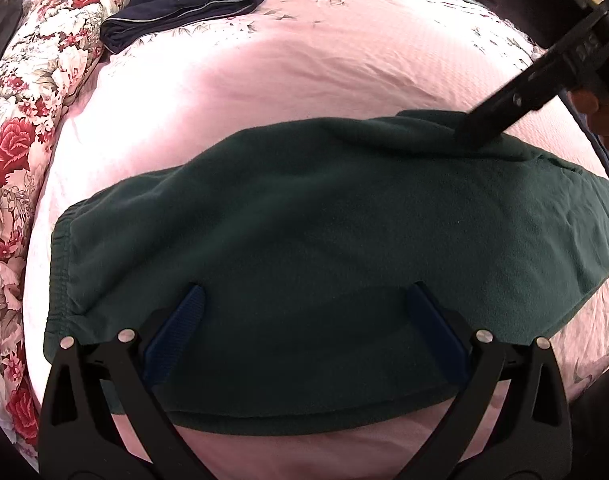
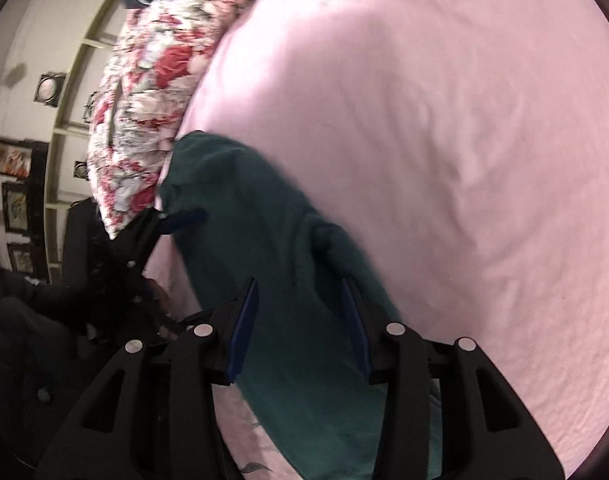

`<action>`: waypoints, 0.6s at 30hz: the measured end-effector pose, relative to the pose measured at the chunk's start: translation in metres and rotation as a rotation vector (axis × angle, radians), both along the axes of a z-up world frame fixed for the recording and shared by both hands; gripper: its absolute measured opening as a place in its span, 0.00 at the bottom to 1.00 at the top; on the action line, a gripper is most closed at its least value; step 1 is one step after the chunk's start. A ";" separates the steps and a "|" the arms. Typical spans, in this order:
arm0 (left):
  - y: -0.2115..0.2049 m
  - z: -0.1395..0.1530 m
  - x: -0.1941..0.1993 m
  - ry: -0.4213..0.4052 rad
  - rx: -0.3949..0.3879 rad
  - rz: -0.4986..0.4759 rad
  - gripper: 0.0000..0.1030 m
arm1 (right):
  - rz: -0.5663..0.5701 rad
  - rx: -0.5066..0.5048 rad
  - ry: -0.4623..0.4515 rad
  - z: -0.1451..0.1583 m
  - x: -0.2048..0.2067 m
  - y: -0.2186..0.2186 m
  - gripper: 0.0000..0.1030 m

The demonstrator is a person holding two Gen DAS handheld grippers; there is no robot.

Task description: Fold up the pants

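Dark green fleece pants (image 1: pixel 324 240) lie folded on the pink bed sheet (image 1: pixel 264 80), waistband at the left. My left gripper (image 1: pixel 304 292) is open, its blue pads wide apart over the near part of the pants. My right gripper (image 2: pixel 300 284) is open, its pads apart over a raised fold of the same pants (image 2: pixel 264 248). In the left wrist view the right gripper (image 1: pixel 476 132) rests on the far right edge of the pants. In the right wrist view the left gripper (image 2: pixel 184 216) shows at the left edge of the pants.
A floral quilt (image 1: pixel 24 140) lies rolled along the left side of the bed. Folded navy pants (image 1: pixel 184 4) lie at the far left corner. In the right wrist view the quilt (image 2: pixel 152 92) lies beyond the green pants, with a wall and pictures (image 2: pixel 12 160) behind it.
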State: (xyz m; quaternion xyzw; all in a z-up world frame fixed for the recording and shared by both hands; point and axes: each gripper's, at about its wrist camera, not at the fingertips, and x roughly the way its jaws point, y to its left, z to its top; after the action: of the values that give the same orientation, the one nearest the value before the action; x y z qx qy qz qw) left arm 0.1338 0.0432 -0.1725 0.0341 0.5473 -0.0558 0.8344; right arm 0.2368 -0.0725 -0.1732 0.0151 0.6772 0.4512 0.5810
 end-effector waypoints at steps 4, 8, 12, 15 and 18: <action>0.000 0.000 0.000 -0.002 0.000 -0.003 0.98 | 0.082 0.079 0.123 -0.005 -0.016 0.008 0.42; -0.001 0.000 0.001 -0.006 0.000 -0.002 0.98 | 0.034 0.084 0.127 -0.016 -0.009 0.021 0.50; 0.000 0.000 0.000 -0.007 0.001 -0.006 0.98 | -0.051 0.197 0.215 -0.027 0.006 0.029 0.50; 0.000 0.000 -0.001 -0.015 0.000 -0.003 0.98 | -0.177 0.254 0.122 -0.015 0.026 0.015 0.50; 0.000 0.000 -0.003 -0.027 0.002 0.003 0.98 | -0.371 0.344 0.192 -0.020 0.050 -0.018 0.46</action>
State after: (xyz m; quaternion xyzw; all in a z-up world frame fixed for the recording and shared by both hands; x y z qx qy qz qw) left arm 0.1311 0.0429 -0.1724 0.0348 0.5362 -0.0536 0.8417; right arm 0.2871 -0.0905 -0.1935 0.2801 0.6284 0.4420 0.5755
